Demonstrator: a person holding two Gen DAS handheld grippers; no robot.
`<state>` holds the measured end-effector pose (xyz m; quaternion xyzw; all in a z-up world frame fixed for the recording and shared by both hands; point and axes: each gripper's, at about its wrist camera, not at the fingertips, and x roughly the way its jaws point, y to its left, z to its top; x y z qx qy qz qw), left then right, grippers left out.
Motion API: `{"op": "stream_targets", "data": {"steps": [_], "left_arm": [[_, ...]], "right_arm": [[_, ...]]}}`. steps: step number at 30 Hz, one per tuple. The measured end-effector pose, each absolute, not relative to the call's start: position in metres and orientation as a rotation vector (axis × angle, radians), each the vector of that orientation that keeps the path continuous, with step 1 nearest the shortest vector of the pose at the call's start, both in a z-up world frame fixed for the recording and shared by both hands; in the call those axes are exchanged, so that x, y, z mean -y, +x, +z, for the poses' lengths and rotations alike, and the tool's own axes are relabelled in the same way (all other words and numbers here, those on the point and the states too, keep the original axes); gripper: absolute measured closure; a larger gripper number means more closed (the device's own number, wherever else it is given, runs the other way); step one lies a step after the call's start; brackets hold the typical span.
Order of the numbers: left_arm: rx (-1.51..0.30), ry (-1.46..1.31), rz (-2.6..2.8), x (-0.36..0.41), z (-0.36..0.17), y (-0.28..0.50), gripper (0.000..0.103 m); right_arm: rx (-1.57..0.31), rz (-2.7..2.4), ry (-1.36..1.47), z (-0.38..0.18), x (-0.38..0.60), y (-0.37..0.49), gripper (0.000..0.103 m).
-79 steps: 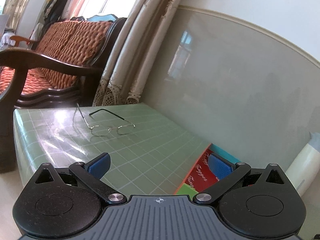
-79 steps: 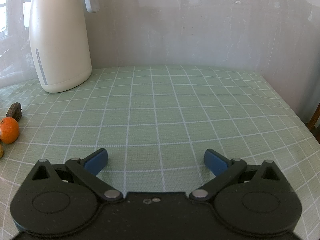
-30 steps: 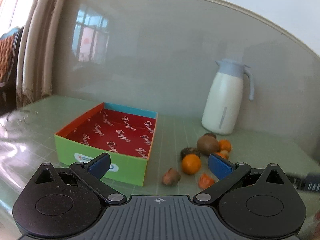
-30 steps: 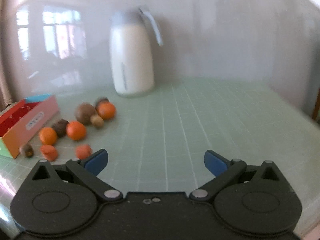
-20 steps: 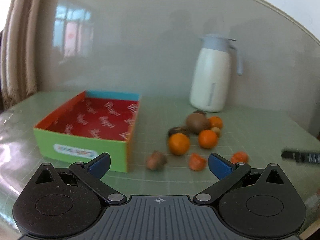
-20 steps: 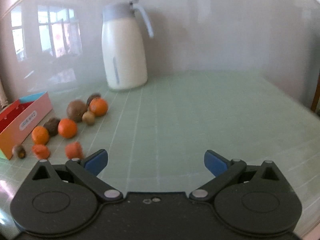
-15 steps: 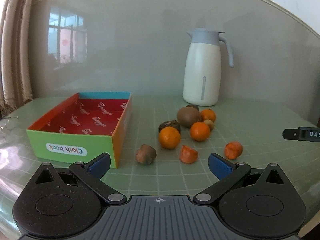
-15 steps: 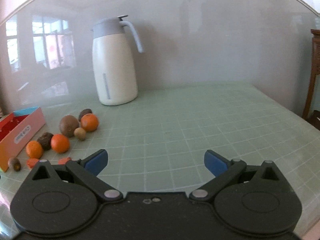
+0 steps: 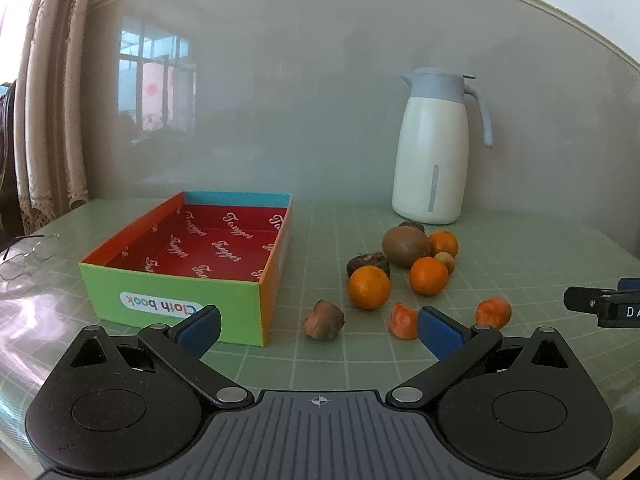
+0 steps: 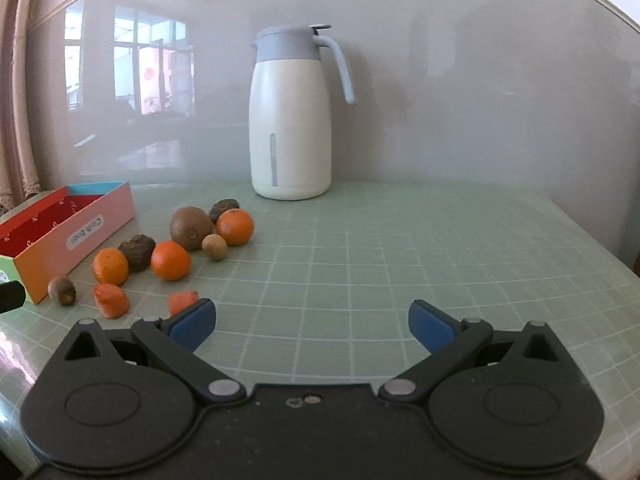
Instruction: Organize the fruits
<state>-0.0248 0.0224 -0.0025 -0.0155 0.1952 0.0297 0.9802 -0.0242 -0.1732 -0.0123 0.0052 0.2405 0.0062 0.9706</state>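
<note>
both grippers have swung round to face the fruits [image 9: 400,268], loose beside the empty box [image 9: 188,256]; left gripper [image 9: 318,326] and right gripper [image 10: 310,326] gape wide, holding nothing, sorting unstarted.

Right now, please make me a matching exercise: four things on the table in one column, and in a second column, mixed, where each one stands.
Things:
1. jug
2. box
3. kiwi
4. glasses

Places:
A. at the far left edge of the table
B. in the fruit cluster, between the oranges
C. at the back, near the wall
D. left of the fruit, standing open

Pairs: 1-C, 2-D, 3-B, 4-A
</note>
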Motion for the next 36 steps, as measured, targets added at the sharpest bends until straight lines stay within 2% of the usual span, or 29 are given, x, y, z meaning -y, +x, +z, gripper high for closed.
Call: {"op": "stream_targets", "data": {"steps": [36], "left_arm": [[-0.417, 0.02, 0.016, -0.005, -0.008, -0.02, 0.0]], "right_arm": [[-0.454, 0.093, -0.042, -0.01, 0.155, -0.034, 0.0]]}}
